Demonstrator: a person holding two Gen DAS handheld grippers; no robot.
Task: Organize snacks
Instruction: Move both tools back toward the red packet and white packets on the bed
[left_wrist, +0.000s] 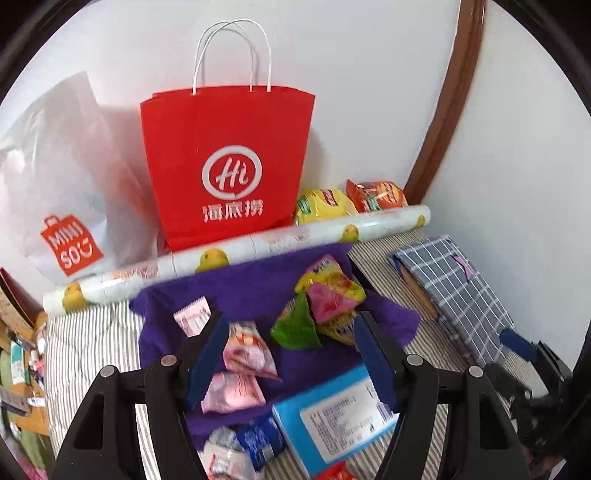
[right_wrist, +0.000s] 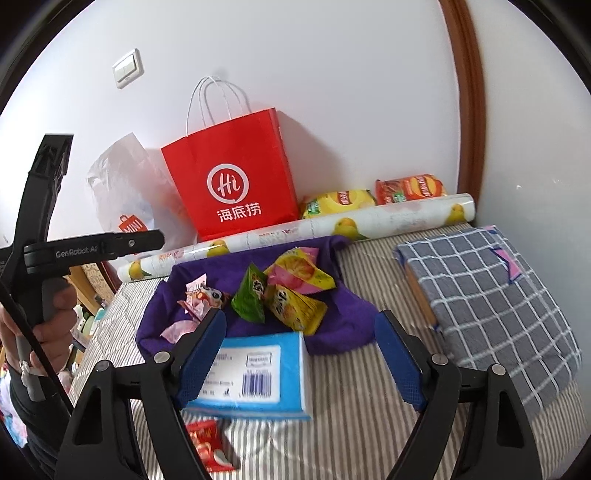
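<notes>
Right tool (right_wrist: 301, 354) (blue ribbed pads), crinkly snack packets (right_wrist: 284, 295), purple cloth (right_wrist: 343, 325)

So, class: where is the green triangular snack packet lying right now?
The green packet lies on the purple cloth, mid-frame in both wrist views, touching the yellow packet to its right, beyond the blue box.

both wrist views look down, near, sharing the red bag (left_wrist: 225, 170).
</notes>
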